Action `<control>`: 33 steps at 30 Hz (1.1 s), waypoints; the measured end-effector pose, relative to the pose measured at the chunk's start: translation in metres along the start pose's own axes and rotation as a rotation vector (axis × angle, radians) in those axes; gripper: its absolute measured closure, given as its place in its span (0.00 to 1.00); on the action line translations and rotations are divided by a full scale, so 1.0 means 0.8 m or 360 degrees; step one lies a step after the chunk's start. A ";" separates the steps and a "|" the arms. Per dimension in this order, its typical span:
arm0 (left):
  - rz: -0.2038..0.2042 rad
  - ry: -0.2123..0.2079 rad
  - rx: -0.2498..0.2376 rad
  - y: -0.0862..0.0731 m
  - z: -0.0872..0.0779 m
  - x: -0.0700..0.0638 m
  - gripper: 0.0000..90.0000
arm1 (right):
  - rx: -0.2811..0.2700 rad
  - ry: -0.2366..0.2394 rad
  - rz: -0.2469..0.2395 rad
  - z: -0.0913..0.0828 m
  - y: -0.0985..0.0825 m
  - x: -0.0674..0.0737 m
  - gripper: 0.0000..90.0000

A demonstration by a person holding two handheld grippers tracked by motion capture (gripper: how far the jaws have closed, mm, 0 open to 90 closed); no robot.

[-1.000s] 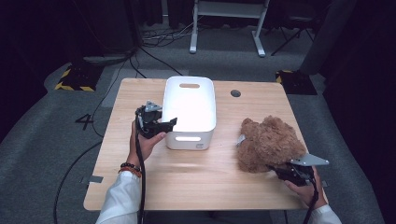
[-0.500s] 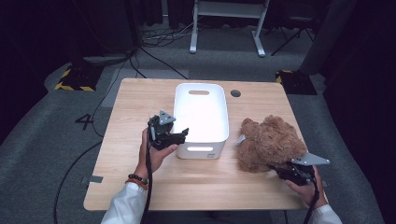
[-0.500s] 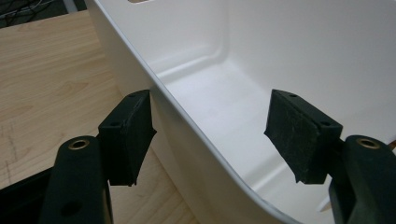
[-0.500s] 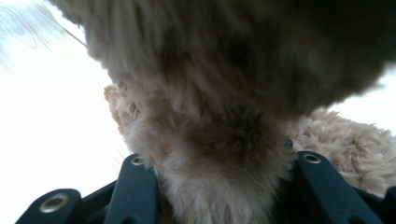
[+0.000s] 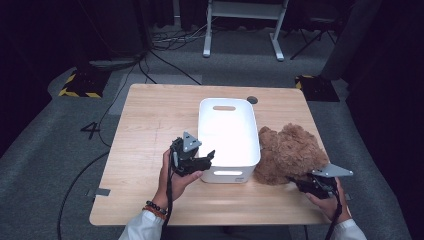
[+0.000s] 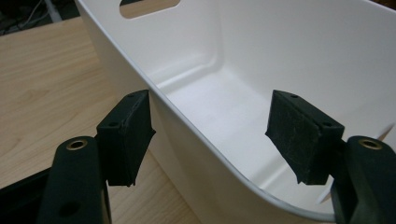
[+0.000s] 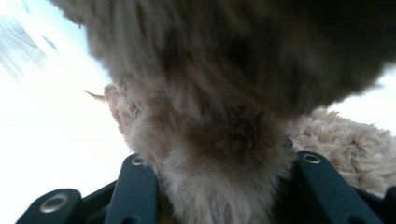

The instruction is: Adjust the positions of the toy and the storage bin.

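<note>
A white plastic bin stands near the middle of the wooden table, empty inside. My left gripper is at its near left corner. In the left gripper view the bin's wall passes between the jaws of the left gripper. They have just been opening: one pad lies close outside the wall, the other stands well off inside. A brown teddy bear lies against the bin's right side. My right gripper is shut on the bear's near lower part, and brown fur is bunched between the jaws of that gripper.
The light wood table has bare room on its left half and behind the bin. A round cable hole sits near its far edge. Cables run over the grey floor at left, and a white frame stands beyond.
The bin has slid right and nearer to the person along with my left gripper, ending beside the bear. The right gripper and the bear have stayed where they were.
</note>
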State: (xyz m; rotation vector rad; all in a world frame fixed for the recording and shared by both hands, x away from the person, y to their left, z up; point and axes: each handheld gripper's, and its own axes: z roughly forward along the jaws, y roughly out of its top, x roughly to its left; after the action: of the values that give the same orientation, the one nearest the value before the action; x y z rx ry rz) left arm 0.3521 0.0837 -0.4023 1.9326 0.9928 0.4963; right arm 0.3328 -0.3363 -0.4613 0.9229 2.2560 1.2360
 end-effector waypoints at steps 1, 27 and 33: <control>0.0009 0.0005 -0.0004 0.000 0.000 -0.001 0.34 | 0.0000 0.0001 0.0001 0.000 0.000 0.000 0.67; 0.0150 -0.0075 -0.0183 -0.045 -0.088 0.024 0.18 | 0.0003 -0.0008 -0.0043 0.000 0.001 0.004 0.74; 0.0178 -0.0096 0.0122 -0.102 -0.051 0.038 0.18 | -0.0026 0.0031 -0.0002 0.000 0.002 -0.001 0.57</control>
State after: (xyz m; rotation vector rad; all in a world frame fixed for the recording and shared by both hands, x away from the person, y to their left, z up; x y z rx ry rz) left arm 0.3067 0.1531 -0.4508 2.0682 0.8801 0.4658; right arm 0.3338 -0.3364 -0.4600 0.9068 2.2581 1.2660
